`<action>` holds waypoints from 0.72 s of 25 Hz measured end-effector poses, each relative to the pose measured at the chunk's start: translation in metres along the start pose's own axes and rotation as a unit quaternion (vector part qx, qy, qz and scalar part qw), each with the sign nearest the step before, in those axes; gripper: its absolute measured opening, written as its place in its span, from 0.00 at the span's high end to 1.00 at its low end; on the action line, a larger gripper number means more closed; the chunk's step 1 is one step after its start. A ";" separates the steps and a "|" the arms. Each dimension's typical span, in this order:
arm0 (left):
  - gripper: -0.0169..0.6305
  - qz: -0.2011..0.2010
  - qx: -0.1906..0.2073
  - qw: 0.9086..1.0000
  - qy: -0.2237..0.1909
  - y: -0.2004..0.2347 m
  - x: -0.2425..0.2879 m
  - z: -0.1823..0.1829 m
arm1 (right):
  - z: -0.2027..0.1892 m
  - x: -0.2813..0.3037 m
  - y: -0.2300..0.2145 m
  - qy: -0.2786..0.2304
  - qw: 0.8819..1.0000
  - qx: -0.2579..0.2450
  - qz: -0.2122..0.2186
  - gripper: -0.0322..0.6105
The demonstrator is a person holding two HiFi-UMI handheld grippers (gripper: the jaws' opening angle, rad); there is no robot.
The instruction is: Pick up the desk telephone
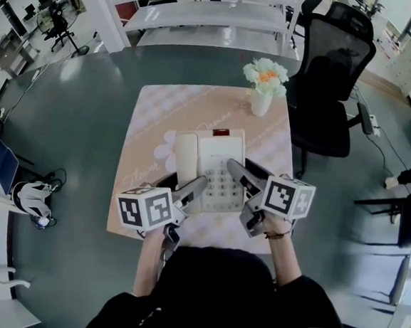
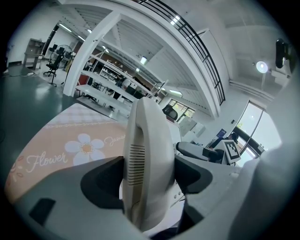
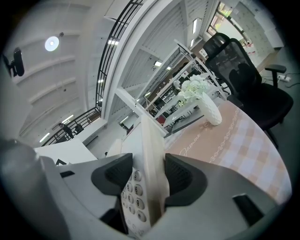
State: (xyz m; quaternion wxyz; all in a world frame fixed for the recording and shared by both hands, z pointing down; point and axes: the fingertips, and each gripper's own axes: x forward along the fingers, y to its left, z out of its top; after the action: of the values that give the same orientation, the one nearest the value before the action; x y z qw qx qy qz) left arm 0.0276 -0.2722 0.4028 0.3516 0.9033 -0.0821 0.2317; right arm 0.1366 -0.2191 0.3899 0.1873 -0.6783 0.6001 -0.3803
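Note:
The cream desk telephone (image 1: pixel 209 163), with its handset on its left side and a keypad, lies over the pink flowered tablecloth (image 1: pixel 156 120). My left gripper (image 1: pixel 193 187) grips its near left side. In the left gripper view the handset side of the telephone (image 2: pixel 147 150) stands between the jaws of the left gripper (image 2: pixel 149 176), with both pads against it. My right gripper (image 1: pixel 237 168) holds the near right side. In the right gripper view the telephone's (image 3: pixel 149 150) thin edge fills the right gripper (image 3: pixel 149 177), one pad over the keys. Whether the telephone rests on the table I cannot tell.
A white vase of flowers (image 1: pixel 262 93) stands at the table's far edge behind the telephone, and shows as the vase (image 3: pixel 209 110) in the right gripper view. A black office chair (image 1: pixel 334 78) stands to the right of the table. Grey floor surrounds the small table.

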 end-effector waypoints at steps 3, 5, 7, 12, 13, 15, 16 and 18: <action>0.47 0.001 0.002 1.000 0.000 0.001 0.001 0.000 | -0.001 0.001 -0.001 0.001 1.000 0.000 0.001 0.63; 0.47 0.002 0.002 1.000 0.000 0.001 0.001 0.001 | 0.000 0.001 -0.001 0.001 1.000 0.001 0.001 0.63; 0.47 0.002 0.001 1.000 0.001 0.001 0.000 0.001 | -0.001 0.001 -0.001 0.002 1.000 0.003 0.002 0.63; 0.47 0.003 0.001 1.000 0.001 0.002 0.001 0.000 | -0.001 0.003 -0.001 0.004 1.000 0.002 0.003 0.63; 0.47 0.004 0.000 1.000 0.002 0.002 0.001 0.000 | -0.001 0.003 -0.001 0.004 1.000 0.002 0.003 0.63; 0.47 0.005 0.000 1.000 0.003 0.002 0.000 0.000 | -0.001 0.002 -0.001 0.005 1.000 0.002 0.002 0.63; 0.47 0.005 0.000 1.000 0.003 0.002 0.000 0.000 | -0.001 0.002 -0.001 0.005 1.000 0.002 0.002 0.63; 0.47 0.006 -0.002 1.000 0.004 0.002 0.000 -0.001 | -0.001 0.001 -0.002 0.006 1.000 0.003 0.001 0.63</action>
State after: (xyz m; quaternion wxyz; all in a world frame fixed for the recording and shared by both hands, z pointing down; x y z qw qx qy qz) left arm 0.0268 -0.2726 0.4045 0.3524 0.9012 -0.0864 0.2370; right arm 0.1366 -0.2199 0.3924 0.1864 -0.6749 0.6007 -0.3858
